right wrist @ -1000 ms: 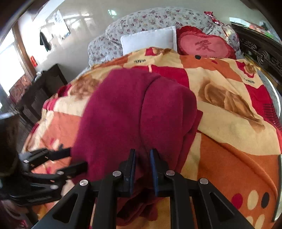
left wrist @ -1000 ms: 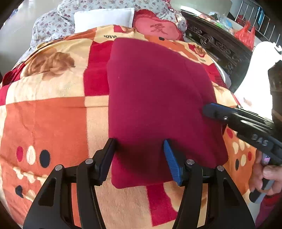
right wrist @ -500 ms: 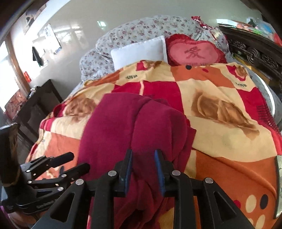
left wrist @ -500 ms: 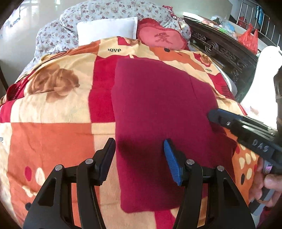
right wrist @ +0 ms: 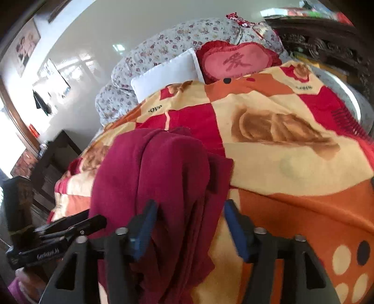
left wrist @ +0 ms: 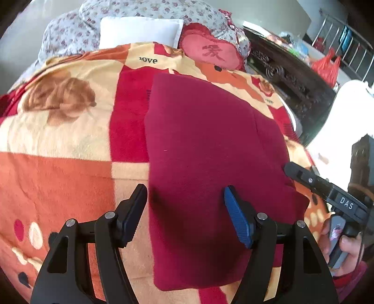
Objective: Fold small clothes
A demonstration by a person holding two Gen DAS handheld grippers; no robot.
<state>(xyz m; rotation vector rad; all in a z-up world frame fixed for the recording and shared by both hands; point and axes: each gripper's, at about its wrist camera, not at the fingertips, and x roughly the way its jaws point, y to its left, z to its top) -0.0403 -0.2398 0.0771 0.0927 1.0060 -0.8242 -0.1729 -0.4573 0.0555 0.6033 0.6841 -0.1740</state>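
The left gripper (left wrist: 185, 210) is spread wide above the near part of the cloth (left wrist: 210, 163), its two fingers apart with nothing between them. The right gripper (right wrist: 189, 228) is also spread wide, its fingers on either side of the bunched near-right edge of the cloth (right wrist: 163, 187); whether they touch the fabric I cannot tell. In the left view the right gripper (left wrist: 303, 175) shows at the cloth's right edge, with a hand (left wrist: 350, 245) on its handle.

The cloth is dark red and lies folded into a rough rectangle on the blanket (left wrist: 58, 152), flat on its left side and with a seam running down its right part. The blanket is checked in orange, red and cream. At the far end lie a white pillow (left wrist: 140, 30), a red heart cushion (left wrist: 210, 53) to its right, and a floral quilt (left wrist: 152, 9) behind both. Dark carved wood (left wrist: 292, 79) runs along the right.
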